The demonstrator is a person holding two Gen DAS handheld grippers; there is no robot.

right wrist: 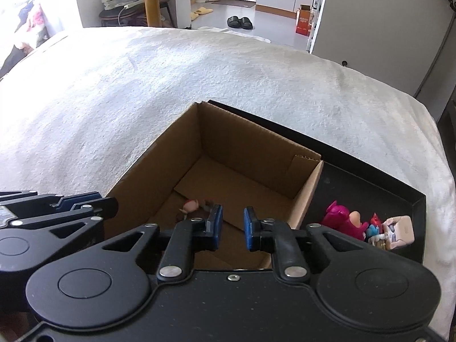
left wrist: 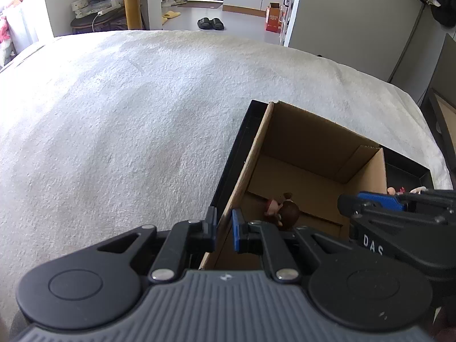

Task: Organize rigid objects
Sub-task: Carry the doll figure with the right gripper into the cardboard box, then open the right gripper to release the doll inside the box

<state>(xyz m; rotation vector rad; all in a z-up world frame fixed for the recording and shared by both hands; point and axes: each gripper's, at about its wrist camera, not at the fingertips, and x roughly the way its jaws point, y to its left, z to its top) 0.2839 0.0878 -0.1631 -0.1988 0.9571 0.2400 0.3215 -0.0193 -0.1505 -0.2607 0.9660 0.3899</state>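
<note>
An open cardboard box (left wrist: 307, 142) (right wrist: 245, 148) stands in a black tray (left wrist: 242, 134) (right wrist: 370, 176) on a white blanket. A small brown-haired figurine (left wrist: 285, 209) (right wrist: 193, 206) lies on the box floor. My left gripper (left wrist: 223, 229) is shut on the box's left wall, one finger on each side. My right gripper (right wrist: 232, 226) is open and empty above the box's near edge. Beside the box in the tray lie a magenta toy (right wrist: 342, 218) and a pale block-shaped figure (right wrist: 399, 229).
The white blanket (left wrist: 128, 119) covers the surface to the left and beyond. The right gripper's body shows at the right of the left wrist view (left wrist: 399, 213). The room floor with black slippers (left wrist: 211, 23) lies beyond the far edge.
</note>
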